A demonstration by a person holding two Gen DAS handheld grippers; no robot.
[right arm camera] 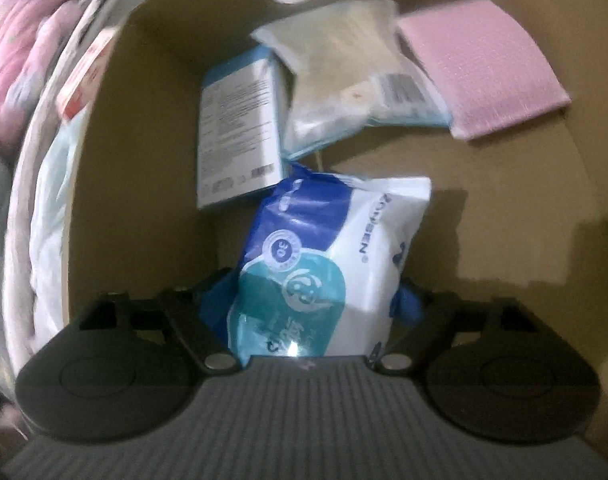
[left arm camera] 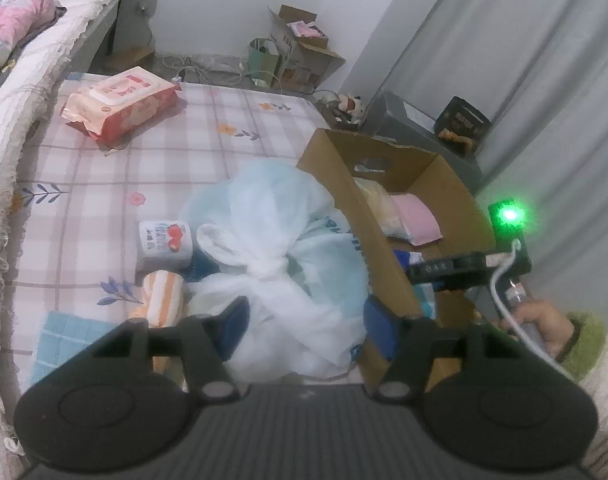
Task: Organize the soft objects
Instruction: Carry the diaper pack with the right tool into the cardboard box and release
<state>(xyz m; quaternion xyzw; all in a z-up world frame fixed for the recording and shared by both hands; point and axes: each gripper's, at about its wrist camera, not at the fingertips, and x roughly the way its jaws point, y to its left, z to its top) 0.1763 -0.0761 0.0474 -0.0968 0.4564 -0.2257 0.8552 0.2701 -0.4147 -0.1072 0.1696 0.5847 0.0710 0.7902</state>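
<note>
Left gripper [left arm camera: 305, 326]: I have it open, nothing pinched; blue pads either side of the knotted white plastic bag [left arm camera: 280, 256], pointing down at it.
Right gripper [right arm camera: 309, 300]: I see its pads spread wide around the blue-and-white pack [right arm camera: 327, 260]; right pad looks clear of the pack, left pad contact I cannot tell, frame is blurred.
Cardboard box [left arm camera: 455, 184]: open-topped, on the bed at the right of the left view, touching the white plastic bag.
Box contents: blue-and-white pack nearest the right camera; behind it a white-and-blue carton [right arm camera: 240, 128], a clear pouch [right arm camera: 343, 80] leaning over it, a pink pad [right arm camera: 483, 72] at the far right corner.
Bed sheet [left arm camera: 152, 176]: checked, with small flowers; carries the loose items.
Still on the sheet: small tissue pack [left arm camera: 166, 244] left of the bag, striped orange cloth roll [left arm camera: 162, 296] just below it, light blue towel [left arm camera: 64, 340] at the near left corner.
Wet wipes pack [left arm camera: 120, 100]: pink, far left of the sheet, well apart from the rest.
Person's hand [left arm camera: 543, 324]: green cuff, at the right gripper's handle beside the box.
</note>
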